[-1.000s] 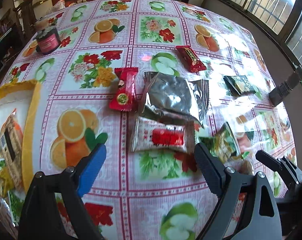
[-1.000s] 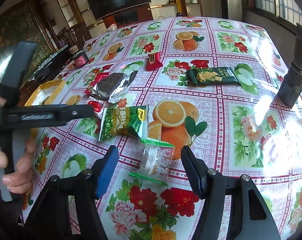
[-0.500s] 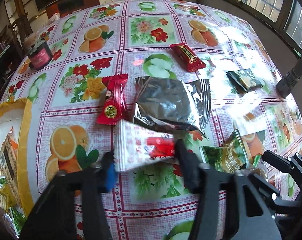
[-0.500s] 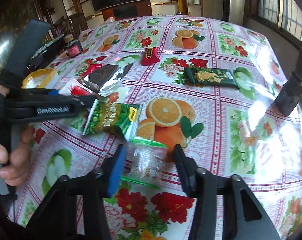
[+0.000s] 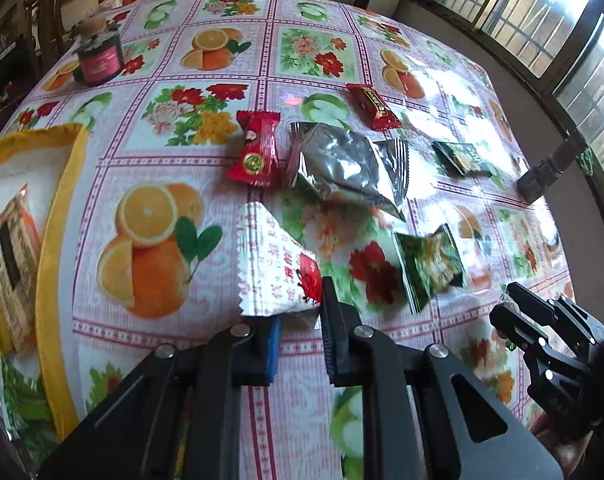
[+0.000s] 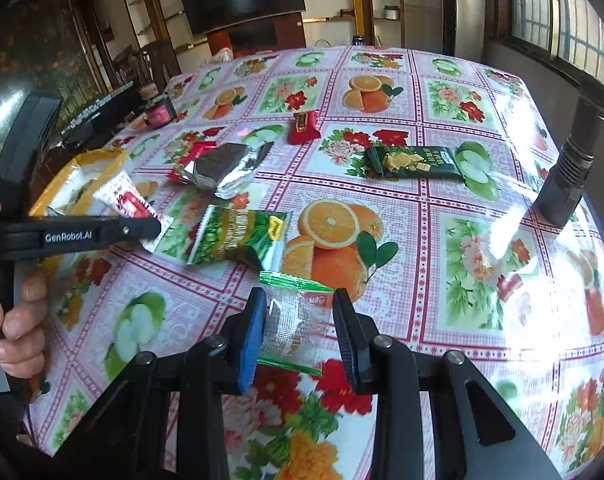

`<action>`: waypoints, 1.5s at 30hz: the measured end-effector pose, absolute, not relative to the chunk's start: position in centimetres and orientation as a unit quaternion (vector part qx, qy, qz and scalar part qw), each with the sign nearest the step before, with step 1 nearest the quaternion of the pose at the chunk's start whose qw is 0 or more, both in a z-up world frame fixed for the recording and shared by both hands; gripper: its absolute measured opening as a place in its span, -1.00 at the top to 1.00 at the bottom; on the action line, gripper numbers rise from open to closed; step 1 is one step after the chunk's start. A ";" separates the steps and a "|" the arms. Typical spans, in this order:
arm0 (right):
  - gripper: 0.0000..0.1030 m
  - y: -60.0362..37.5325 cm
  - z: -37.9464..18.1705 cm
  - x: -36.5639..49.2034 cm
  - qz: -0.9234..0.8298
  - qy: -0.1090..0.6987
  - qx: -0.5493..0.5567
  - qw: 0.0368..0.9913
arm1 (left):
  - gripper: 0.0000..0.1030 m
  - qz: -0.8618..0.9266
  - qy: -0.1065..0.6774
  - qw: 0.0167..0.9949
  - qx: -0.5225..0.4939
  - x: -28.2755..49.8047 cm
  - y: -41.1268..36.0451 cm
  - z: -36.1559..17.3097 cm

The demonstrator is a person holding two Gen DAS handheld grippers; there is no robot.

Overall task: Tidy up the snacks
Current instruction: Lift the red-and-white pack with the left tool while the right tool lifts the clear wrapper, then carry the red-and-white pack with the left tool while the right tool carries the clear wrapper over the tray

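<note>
Our left gripper (image 5: 299, 320) pinches a white snack pack (image 5: 275, 268) with red print. Our right gripper (image 6: 299, 334) squeezes a see-through pack (image 6: 295, 320) with green edges.

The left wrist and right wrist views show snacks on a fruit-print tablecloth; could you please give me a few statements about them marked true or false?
1. The left tool grips the white and red packet. True.
2. The right tool is closing around the silver foil bag. False: a clear packet with green ends sits between its fingers.
3. The dark green snack bar lies flat on the table. True.
4. The yellow-rimmed box holds nothing. False: packets lie inside.
</note>
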State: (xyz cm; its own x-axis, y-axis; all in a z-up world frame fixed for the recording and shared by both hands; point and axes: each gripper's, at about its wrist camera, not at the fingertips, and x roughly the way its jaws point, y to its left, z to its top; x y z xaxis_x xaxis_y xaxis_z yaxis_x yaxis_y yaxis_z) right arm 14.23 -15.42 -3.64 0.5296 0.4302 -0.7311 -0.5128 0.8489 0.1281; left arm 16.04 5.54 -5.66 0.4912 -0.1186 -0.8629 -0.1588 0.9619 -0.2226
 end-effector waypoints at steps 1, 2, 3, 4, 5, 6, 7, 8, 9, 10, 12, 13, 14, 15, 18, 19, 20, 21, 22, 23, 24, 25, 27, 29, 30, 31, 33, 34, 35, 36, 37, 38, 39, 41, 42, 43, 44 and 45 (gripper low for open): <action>0.34 -15.4 -3.5 14.0 0.271 0.402 -0.051 0.873 | 0.64 0.010 0.502 0.853 -0.142 15.5 5.6 -5.4; 0.34 -15.4 -3.4 13.7 0.273 0.401 -0.051 0.873 | 0.64 0.010 0.500 0.854 -0.144 15.0 5.7 -5.2; 0.34 -15.4 -3.3 13.3 0.278 0.400 -0.047 0.872 | 0.64 0.011 0.498 0.855 -0.145 14.3 5.6 -5.0; 0.34 -15.3 -3.2 13.2 0.281 0.400 -0.045 0.871 | 0.64 0.011 0.496 0.856 -0.146 13.8 5.6 -4.7; 0.34 -15.2 -3.1 12.8 0.285 0.399 -0.045 0.870 | 0.64 0.012 0.495 0.856 -0.147 13.2 5.7 -4.5; 0.34 -15.0 -3.0 12.5 0.287 0.398 -0.046 0.870 | 0.64 0.012 0.494 0.857 -0.147 12.6 5.7 -4.3; 0.35 -14.9 -2.9 12.3 0.292 0.397 -0.044 0.869 | 0.64 0.014 0.493 0.857 -0.148 12.1 5.7 -4.2; 0.35 -14.7 -2.8 12.0 0.295 0.396 -0.044 0.868 | 0.64 0.016 0.491 0.858 -0.147 11.5 5.7 -4.0; 0.35 -14.4 -2.7 11.7 0.298 0.394 -0.047 0.868 | 0.64 0.018 0.489 0.860 -0.145 10.9 5.6 -3.8; 0.35 -14.2 -2.6 11.5 0.301 0.393 -0.047 0.867 | 0.64 0.021 0.488 0.861 -0.142 10.4 5.6 -3.6; 0.35 -13.7 -2.5 11.0 0.309 0.392 -0.048 0.865 | 0.64 0.029 0.484 0.864 -0.137 9.4 5.6 -3.2; 0.35 -13.5 -2.4 10.8 0.311 0.391 -0.050 0.865 | 0.64 0.031 0.483 0.865 -0.135 9.1 5.7 -3.1; 0.35 -13.2 -2.3 10.6 0.313 0.389 -0.052 0.865 | 0.64 0.035 0.481 0.866 -0.132 8.7 5.8 -2.9; 0.35 -13.1 -2.2 10.3 0.315 0.388 -0.052 0.864 | 0.64 0.038 0.479 0.867 -0.131 8.4 5.8 -2.8; 0.35 -12.5 -1.8 9.7 0.322 0.384 -0.053 0.864 | 0.63 0.045 0.473 0.871 -0.126 7.5 6.1 -2.4; 0.35 -12.3 -1.7 9.5 0.323 0.383 -0.054 0.864 | 0.63 0.046 0.471 0.872 -0.126 7.1 6.1 -2.2; 0.35 -12.1 -1.6 9.3 0.324 0.381 -0.056 0.864 | 0.64 0.047 0.468 0.873 -0.126 6.8 6.3 -2.0; 0.35 -11.8 -1.5 9.2 0.327 0.381 -0.058 0.863 | 0.64 0.050 0.466 0.875 -0.126 6.4 6.4 -1.9; 0.35 -11.6 -1.4 9.0 0.329 0.380 -0.058 0.863 | 0.64 0.053 0.464 0.875 -0.126 6.1 6.6 -1.7; 0.35 -11.5 -1.3 8.9 0.330 0.379 -0.059 0.863 | 0.63 0.055 0.463 0.876 -0.127 5.9 6.8 -1.6; 0.35 -11.2 -1.2 8.7 0.332 0.377 -0.061 0.862 | 0.63 0.059 0.461 0.876 -0.128 5.7 7.1 -1.5; 0.35 -11.0 -1.1 8.5 0.335 0.376 -0.062 0.862 | 0.64 0.061 0.459 0.877 -0.128 5.4 7.3 -1.4; 0.35 -10.5 -0.9 8.2 0.340 0.374 -0.063 0.861 | 0.64 0.066 0.456 0.878 -0.128 4.9 7.7 -1.2; 0.35 -10.1 -0.7 7.9 0.344 0.372 -0.065 0.860 | 0.64 0.069 0.453 0.879 -0.130 4.5 8.1 -0.9; 0.35 -9.8 -0.6 7.8 0.348 0.371 -0.065 0.859 | 0.64 0.072 0.451 0.880 -0.130 4.3 8.2 -0.8; 0.35 -9.6 -0.6 7.6 0.350 0.370 -0.065 0.858 | 0.64 0.074 0.450 0.881 -0.130 4.1 8.4 -0.7; 0.35 -9.0 -0.4 7.3 0.357 0.368 -0.068 0.856 | 0.63 0.077 0.447 0.882 -0.131 3.7 8.8 -0.4; 0.35 -8.7 -0.4 7.2 0.361 0.367 -0.069 0.855 | 0.63 0.079 0.445 0.882 -0.131 3.5 9.0 -0.3; 0.35 -8.4 -0.3 7.0 0.363 0.366 -0.071 0.854 | 0.63 0.081 0.444 0.883 -0.132 3.3 9.2 -0.1; 0.35 -8.0 -0.2 6.9 0.366 0.365 -0.074 0.853 | 0.63 0.083 0.442 0.883 -0.133 3.1 9.4 0.0; 0.35 -7.6 -0.1 6.7 0.370 0.365 -0.075 0.851 | 0.63 0.086 0.440 0.884 -0.133 3.0 9.6 0.1; 0.35 -7.2 0.0 6.6 0.374 0.364 -0.076 0.850 | 0.63 0.088 0.439 0.884 -0.134 2.9 9.8 0.1; 0.35 -6.7 0.1 6.4 0.378 0.362 -0.080 0.848 | 0.63 0.091 0.438 0.884 -0.135 2.7 10.1 0.2; 0.35 -5.9 0.3 6.1 0.386 0.361 -0.083 0.845 | 0.63 0.096 0.435 0.885 -0.138 2.5 10.6 0.4; 0.35 -5.6 0.4 6.0 0.390 0.360 -0.084 0.843 | 0.63 0.097 0.434 0.885 -0.139 2.3 10.8 0.4; 0.35 -5.1 0.5 5.9 0.395 0.359 -0.086 0.841 | 0.63 0.099 0.433 0.885 -0.139 2.3 11.0 0.5; 0.35 -4.7 0.5 5.8 0.400 0.359 -0.087 0.839 | 0.63 0.101 0.433 0.885 -0.140 2.2 11.3 0.5; 0.35 -4.5 0.6 5.6 0.404 0.359 -0.087 0.837 | 0.63 0.102 0.432 0.884 -0.142 2.0 11.6 0.5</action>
